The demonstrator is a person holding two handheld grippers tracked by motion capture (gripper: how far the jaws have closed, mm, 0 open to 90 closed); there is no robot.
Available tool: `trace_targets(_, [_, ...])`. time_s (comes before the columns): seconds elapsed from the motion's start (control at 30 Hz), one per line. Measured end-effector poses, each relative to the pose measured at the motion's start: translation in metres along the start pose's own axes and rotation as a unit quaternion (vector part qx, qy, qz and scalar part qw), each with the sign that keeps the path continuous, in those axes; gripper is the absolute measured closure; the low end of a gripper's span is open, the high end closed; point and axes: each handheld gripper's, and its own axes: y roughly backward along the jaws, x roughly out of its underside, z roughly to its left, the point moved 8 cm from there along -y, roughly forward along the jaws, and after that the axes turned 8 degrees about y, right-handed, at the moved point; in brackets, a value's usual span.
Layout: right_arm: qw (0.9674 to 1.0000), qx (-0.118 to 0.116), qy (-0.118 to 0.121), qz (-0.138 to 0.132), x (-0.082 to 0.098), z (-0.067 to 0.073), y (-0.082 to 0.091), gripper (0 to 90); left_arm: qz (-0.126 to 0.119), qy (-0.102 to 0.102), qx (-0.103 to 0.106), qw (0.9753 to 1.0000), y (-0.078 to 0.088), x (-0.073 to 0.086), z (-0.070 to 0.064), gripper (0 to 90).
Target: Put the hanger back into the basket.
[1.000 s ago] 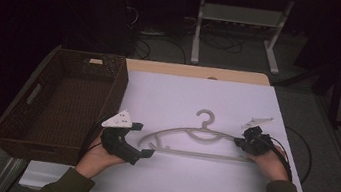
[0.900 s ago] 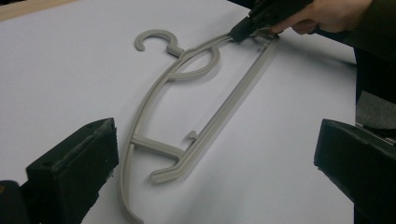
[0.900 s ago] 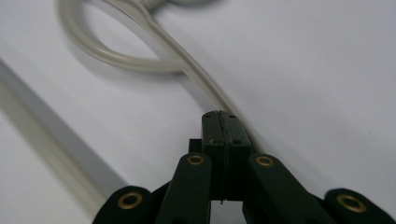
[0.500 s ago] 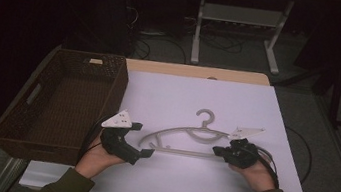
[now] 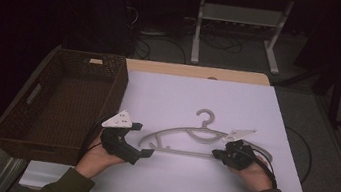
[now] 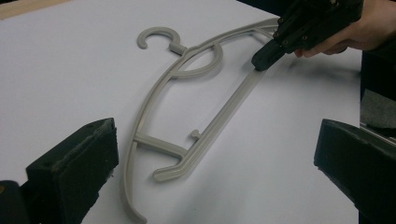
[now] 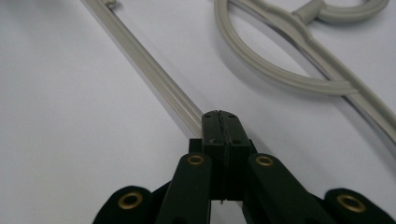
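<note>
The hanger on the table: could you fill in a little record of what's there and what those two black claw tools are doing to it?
Thing: grey plastic hanger, lying flat
Surface: white table
Left gripper: jaws open wide, at the hanger's left end, not gripping
Right gripper: jaws closed, tips resting on the hanger's straight bottom bar
Held: cannot tell whether the bar is pinched or just touched
Nearby: brown wicker basket at the table's left side

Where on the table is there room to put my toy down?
The white sheet is bare behind the hanger, up to the table's far edge, and beside the wicker basket. It is crowded near the front, round both grippers.
</note>
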Motion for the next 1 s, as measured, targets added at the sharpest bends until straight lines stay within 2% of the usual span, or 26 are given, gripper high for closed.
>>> trace_targets(0.1, [0.9999,0.002,0.002,0.010,0.002,0.001,-0.004,89.7,0.002,-0.002,-0.001,1.0000,-0.002,0.000,0.000,0.0])
trace_targets(0.33, [0.9999,-0.004,-0.006,0.011,0.004,0.001,-0.005,89.8,0.013,-0.007,-0.007,0.9999,-0.011,-0.001,0.001,0.0])
trace_targets(0.6, [0.9999,-0.004,-0.004,0.011,0.004,0.001,-0.005,89.8,0.022,-0.023,-0.008,0.9994,-0.029,-0.019,0.007,0.3])
trace_targets(0.63, [0.9999,-0.004,-0.003,0.012,0.004,0.001,-0.005,89.8,0.025,-0.027,-0.006,0.9993,-0.031,-0.022,0.008,3.3])
trace_targets(0.77, [0.9999,-0.005,-0.003,0.012,0.004,0.000,-0.005,89.8,0.034,-0.044,-0.011,0.9984,-0.045,-0.033,0.017,6.2])
trace_targets(1.0, [0.9999,-0.006,-0.003,0.011,0.004,0.001,-0.005,89.8,0.050,-0.049,-0.017,0.9974,-0.072,-0.042,0.034,8.2])
